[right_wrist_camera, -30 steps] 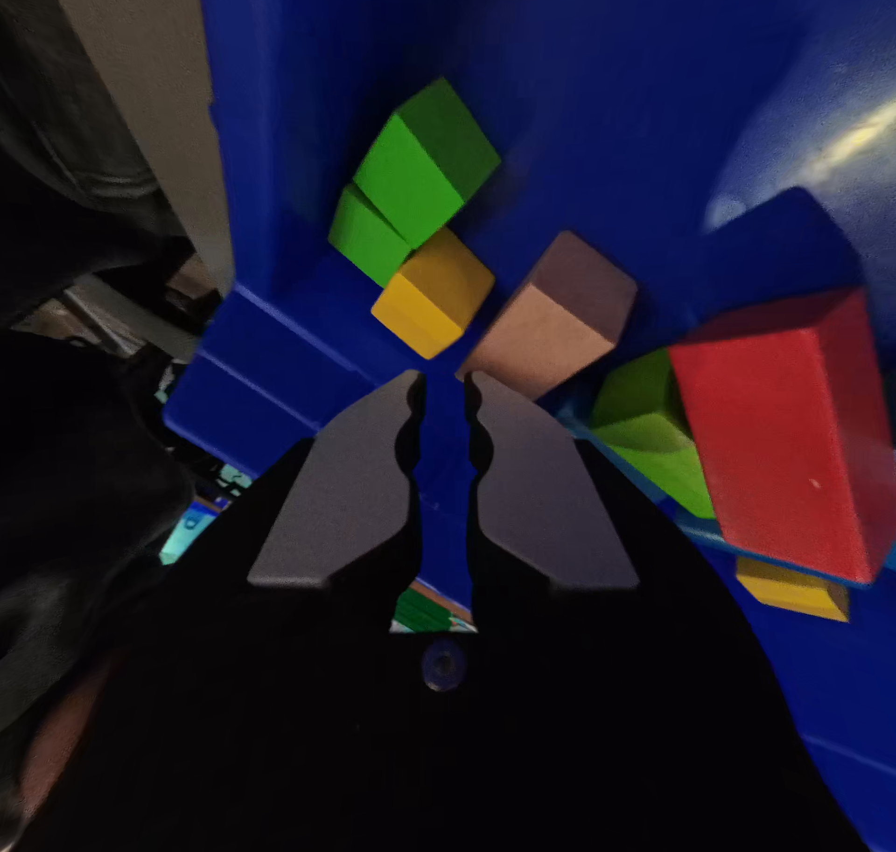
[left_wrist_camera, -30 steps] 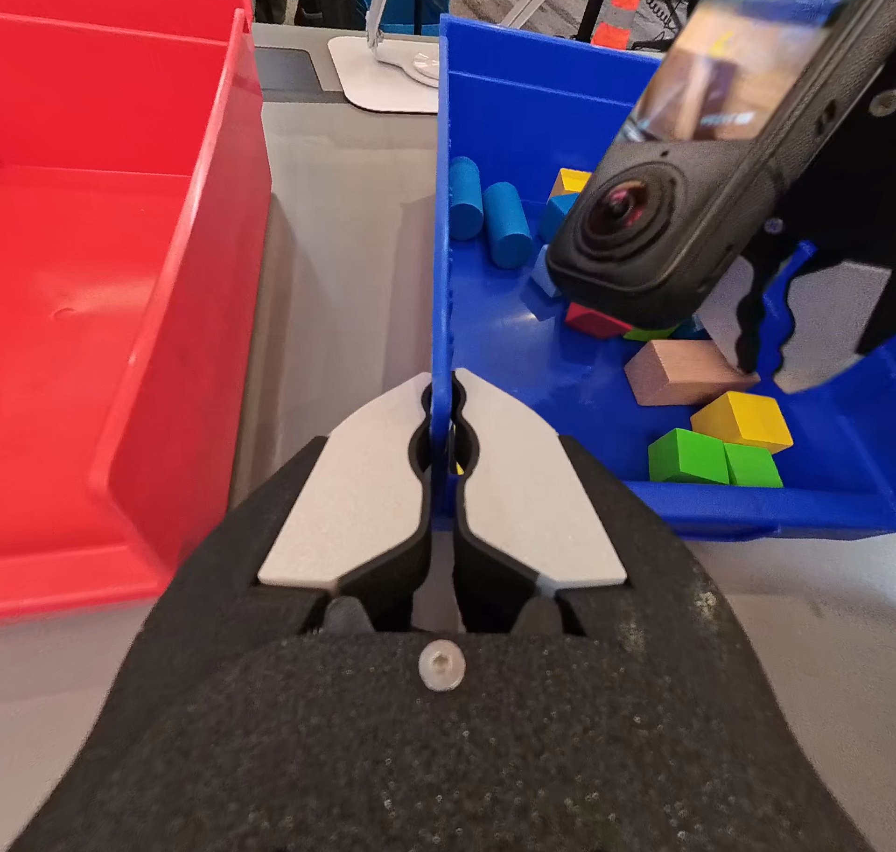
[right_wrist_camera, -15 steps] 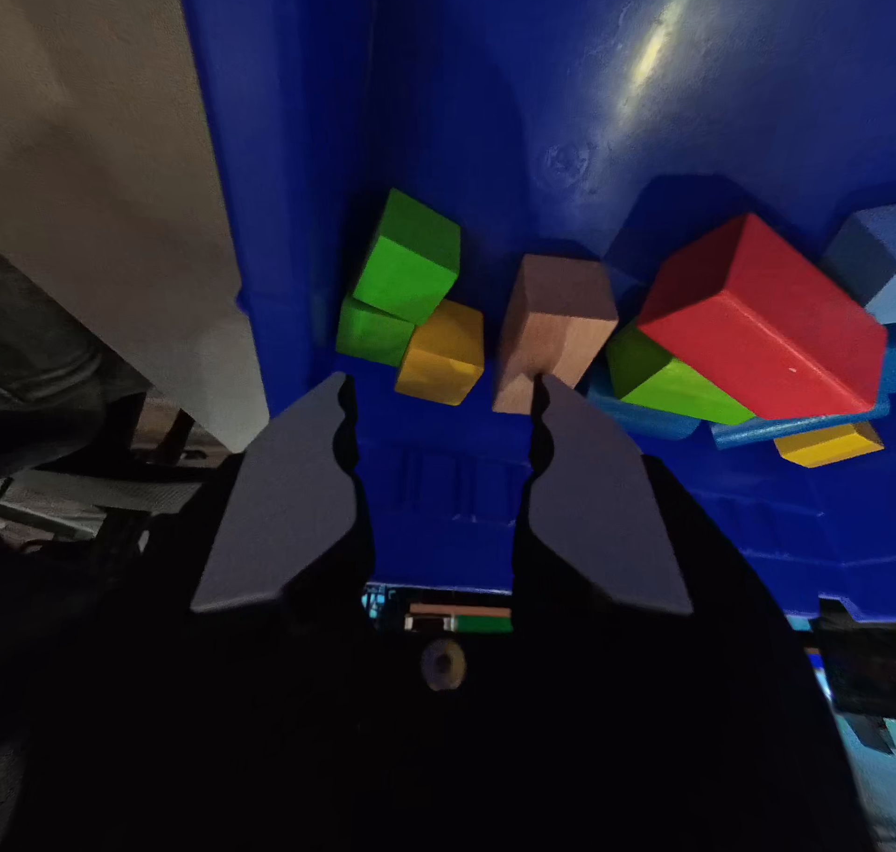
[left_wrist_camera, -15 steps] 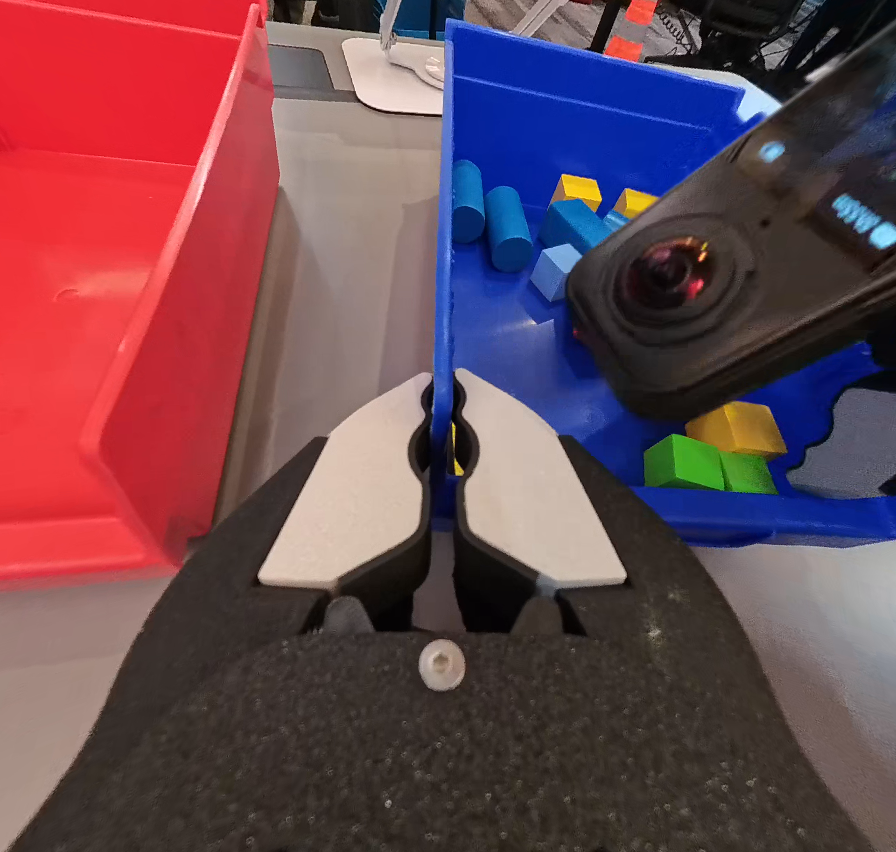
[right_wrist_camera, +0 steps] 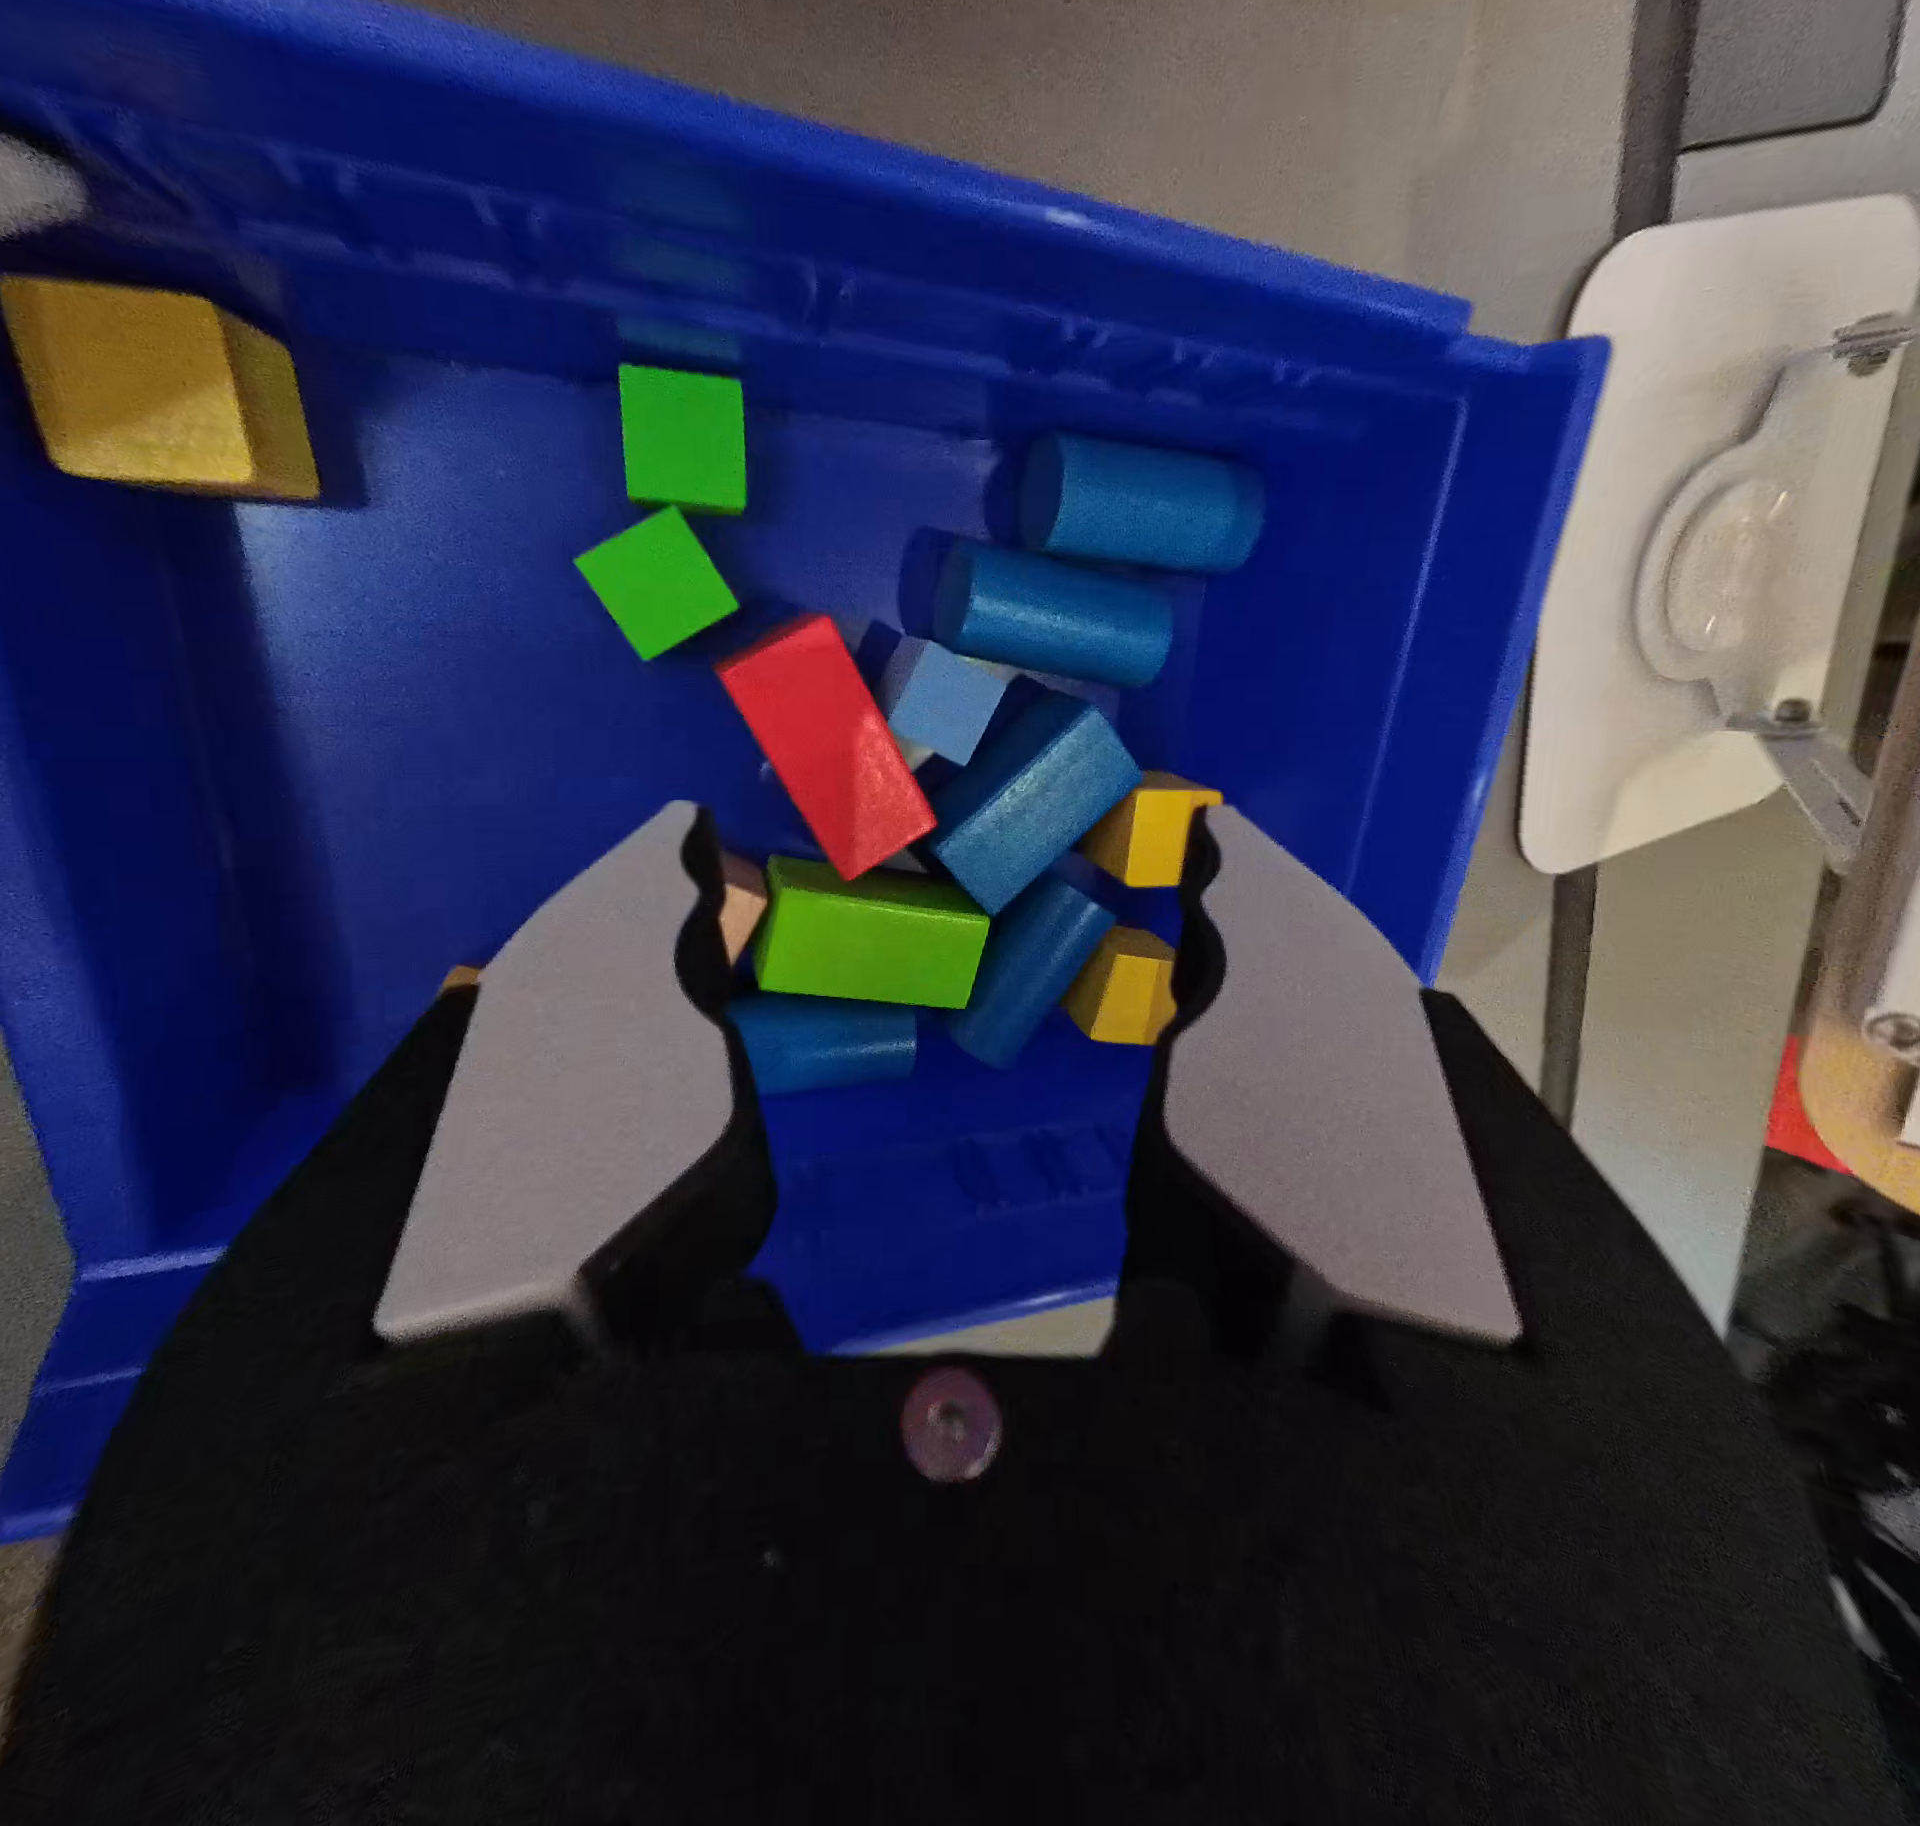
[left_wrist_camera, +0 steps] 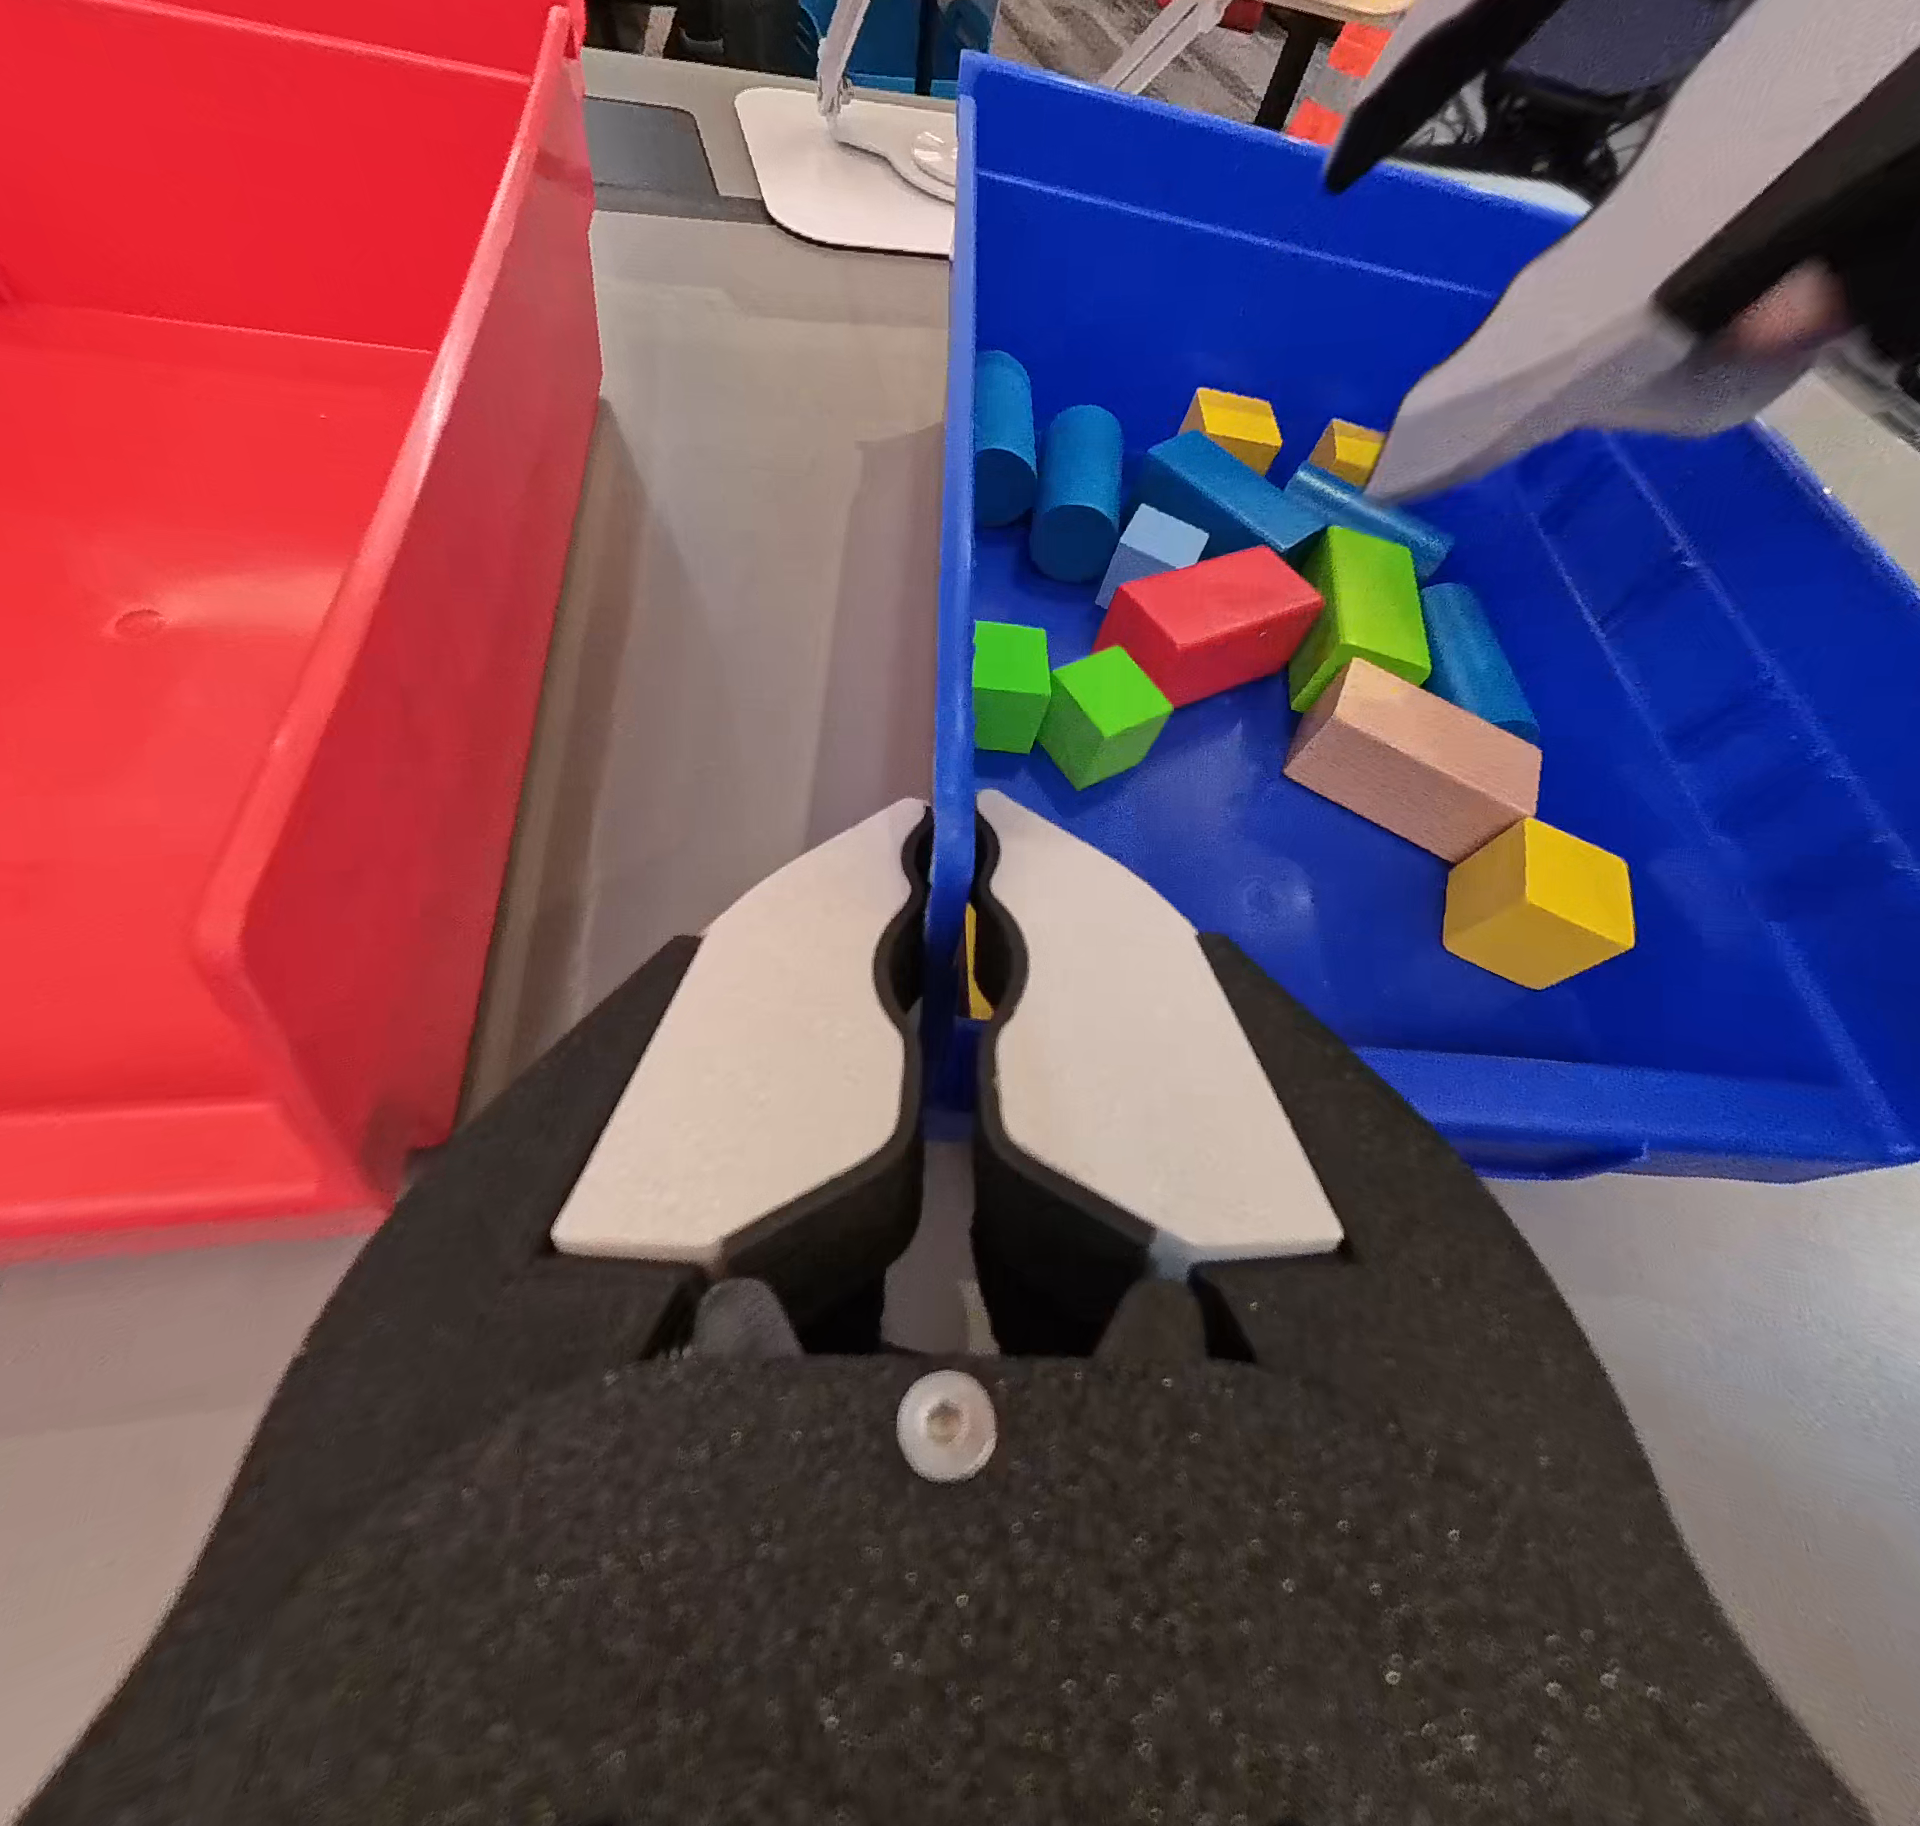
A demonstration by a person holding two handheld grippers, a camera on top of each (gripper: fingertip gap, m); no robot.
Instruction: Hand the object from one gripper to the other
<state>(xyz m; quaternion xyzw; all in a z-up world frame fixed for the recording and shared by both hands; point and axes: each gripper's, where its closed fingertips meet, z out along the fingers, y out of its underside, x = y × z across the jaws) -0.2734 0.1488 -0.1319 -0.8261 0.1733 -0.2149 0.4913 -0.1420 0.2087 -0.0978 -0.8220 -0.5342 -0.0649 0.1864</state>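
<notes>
Left wrist view: the left gripper (left_wrist_camera: 951,841) has its jaws drawn nearly together, pinching the left side wall of the blue bin (left_wrist_camera: 1714,841) at its near corner; the thin wall runs up between the two pale fingers (left_wrist_camera: 769,1028). Judged purpose: the grip steadies or tips the bin so the other tool can pick from it. A sliver of yellow shows just inside the wall between the fingers; cannot tell what it is. To the left, apart across a strip of grey table (left_wrist_camera: 727,550), sits a red bin (left_wrist_camera: 260,529), nothing visible in it. Inside the blue bin lie loose wooden blocks: a red block (left_wrist_camera: 1210,623) near the middle, a green oblong block (left_wrist_camera: 1361,613) touching its right end, two small green cubes (left_wrist_camera: 1101,716) by the left wall, a plain wood block (left_wrist_camera: 1413,758) and a yellow cube (left_wrist_camera: 1538,903) nearer, blue cylinders (left_wrist_camera: 1075,509) farther back. The right gripper (left_wrist_camera: 1382,322) enters from the upper right, above the far blocks. Right wrist view: the right gripper (right_wrist_camera: 951,820) looks down into the blue bin (right_wrist_camera: 312,737), jaws spread wide and holding nothing. The green oblong block (right_wrist_camera: 873,935) lies between its fingertips with the red block (right_wrist_camera: 826,737) just beyond, a blue block (right_wrist_camera: 1034,800) and two small yellow blocks (right_wrist_camera: 1148,831) toward the right finger. No block is lifted yet; the object to hand over lies in the bin, and the green oblong seems the likeliest pick. The crowding suggests neighbours could be nudged on closing.
</notes>
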